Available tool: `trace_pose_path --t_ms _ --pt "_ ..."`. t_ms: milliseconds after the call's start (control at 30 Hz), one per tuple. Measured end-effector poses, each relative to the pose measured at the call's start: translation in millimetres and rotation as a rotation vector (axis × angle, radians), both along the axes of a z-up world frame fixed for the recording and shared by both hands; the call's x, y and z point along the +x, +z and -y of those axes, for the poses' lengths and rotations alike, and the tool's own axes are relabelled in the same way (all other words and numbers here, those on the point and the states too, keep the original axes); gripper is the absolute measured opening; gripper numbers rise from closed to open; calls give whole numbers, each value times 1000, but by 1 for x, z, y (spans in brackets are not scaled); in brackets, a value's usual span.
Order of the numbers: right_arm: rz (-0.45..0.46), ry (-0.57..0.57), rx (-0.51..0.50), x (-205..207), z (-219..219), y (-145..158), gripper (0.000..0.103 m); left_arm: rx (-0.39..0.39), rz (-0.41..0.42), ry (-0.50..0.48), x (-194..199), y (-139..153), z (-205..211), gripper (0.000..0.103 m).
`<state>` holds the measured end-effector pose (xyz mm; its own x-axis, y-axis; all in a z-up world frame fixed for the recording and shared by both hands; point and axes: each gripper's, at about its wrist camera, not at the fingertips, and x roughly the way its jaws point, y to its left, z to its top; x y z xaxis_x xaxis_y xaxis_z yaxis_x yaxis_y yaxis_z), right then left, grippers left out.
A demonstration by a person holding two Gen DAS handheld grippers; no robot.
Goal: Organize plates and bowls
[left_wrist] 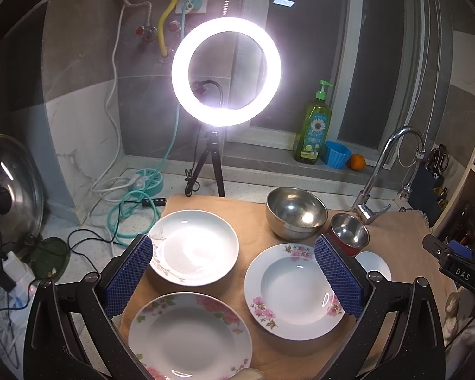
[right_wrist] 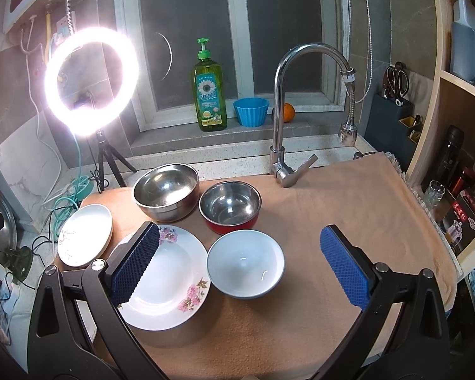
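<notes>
My peach cloth [right_wrist: 348,196] covers the counter and carries all the dishes. At its back stands the large steel bowl [right_wrist: 166,191], upright, with the red bowl with a steel inside [right_wrist: 229,210] just beside it on the right. In front of the large bowl lies the pink-flowered plate [right_wrist: 171,272], and the white bowl [right_wrist: 245,262] sits just beside that plate, in front of the red one. At the cloth's left edge rests the white plate with a pale branch pattern [left_wrist: 194,247], and nearer me a second flowered plate [left_wrist: 190,335] lies flat at the front left.

My left gripper [left_wrist: 234,272] hangs over the plates with its blue pads [left_wrist: 129,272] spread wide, nothing between them. My right gripper [right_wrist: 240,266] hovers above the white bowl, likewise spread wide and empty; one pad overlaps the pink-flowered plate in view.
</notes>
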<state>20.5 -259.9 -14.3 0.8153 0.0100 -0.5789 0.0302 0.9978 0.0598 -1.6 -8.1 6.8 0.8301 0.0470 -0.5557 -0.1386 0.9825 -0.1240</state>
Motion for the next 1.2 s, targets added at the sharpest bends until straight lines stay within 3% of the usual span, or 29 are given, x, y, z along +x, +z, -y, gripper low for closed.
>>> trace_pose_path --t_ms 733,1000,1200 --pt "-18 3 0 4 -3 -11 103 -5 -17 -15 5 -8 0 102" --pt "-60 21 15 6 0 -26 103 -38 -82 -48 15 -23 -5 102" --pt "-116 48 45 5 6 -38 103 -81 -160 -91 25 -41 -11 87"
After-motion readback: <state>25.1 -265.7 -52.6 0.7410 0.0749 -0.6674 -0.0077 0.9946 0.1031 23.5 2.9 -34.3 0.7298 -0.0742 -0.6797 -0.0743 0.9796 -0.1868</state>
